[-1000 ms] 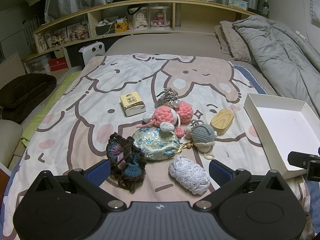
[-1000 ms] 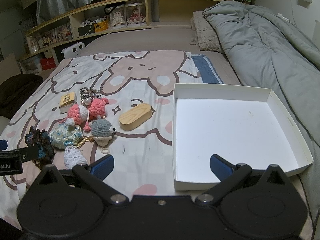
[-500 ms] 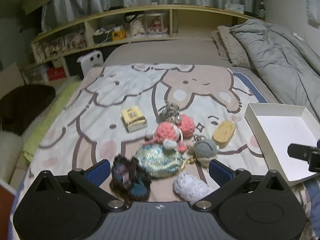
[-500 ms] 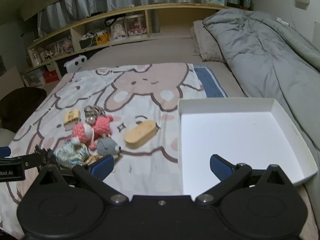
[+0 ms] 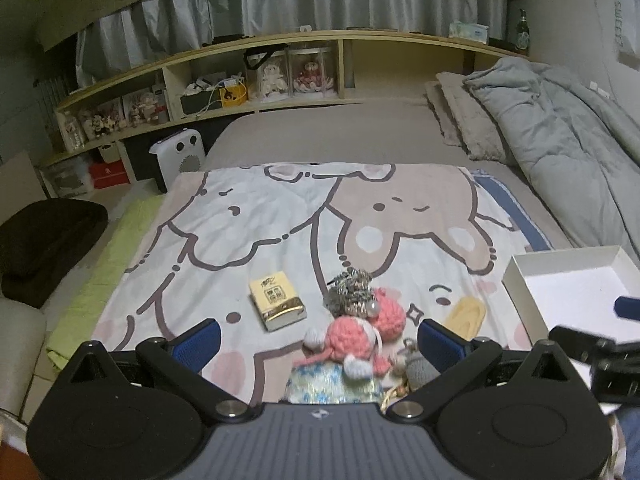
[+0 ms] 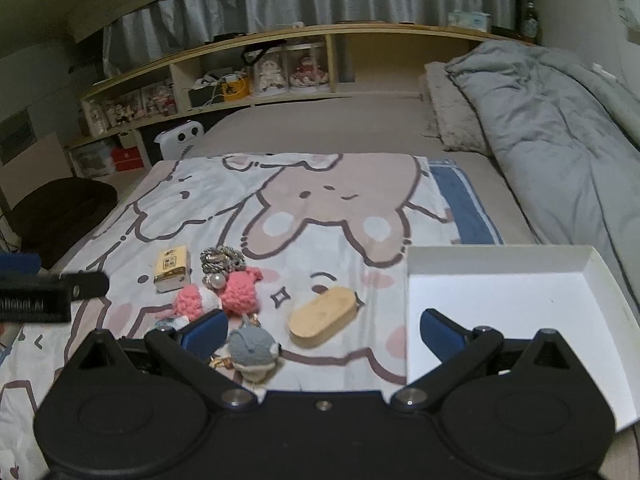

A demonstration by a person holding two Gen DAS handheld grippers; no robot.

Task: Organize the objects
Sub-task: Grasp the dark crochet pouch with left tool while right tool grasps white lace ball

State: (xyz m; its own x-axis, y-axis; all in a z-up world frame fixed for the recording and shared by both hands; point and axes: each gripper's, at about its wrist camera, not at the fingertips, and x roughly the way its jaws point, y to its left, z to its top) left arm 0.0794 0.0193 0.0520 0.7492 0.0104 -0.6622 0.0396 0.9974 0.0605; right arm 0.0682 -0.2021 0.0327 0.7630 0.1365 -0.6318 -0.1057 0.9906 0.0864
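A cartoon-rabbit printed blanket (image 6: 320, 208) covers the bed, with open room across its upper half. The small things cluster at lower centre: a yellow tissue pack (image 6: 172, 269), a pink crocheted toy (image 6: 224, 298), a grey crocheted mouse (image 6: 253, 350), an oval pale wooden case (image 6: 324, 317) and a blue-floral fabric pouch (image 5: 332, 384). An empty white cardboard tray (image 6: 496, 258) lies at lower right, its near-left edge just beside the wooden case but apart from it. The left gripper (image 5: 318, 340) hovers over the pouch, jaws spread, holding nothing. The right gripper (image 6: 324, 330) hangs between mouse and tray, jaws likewise spread wide and empty.
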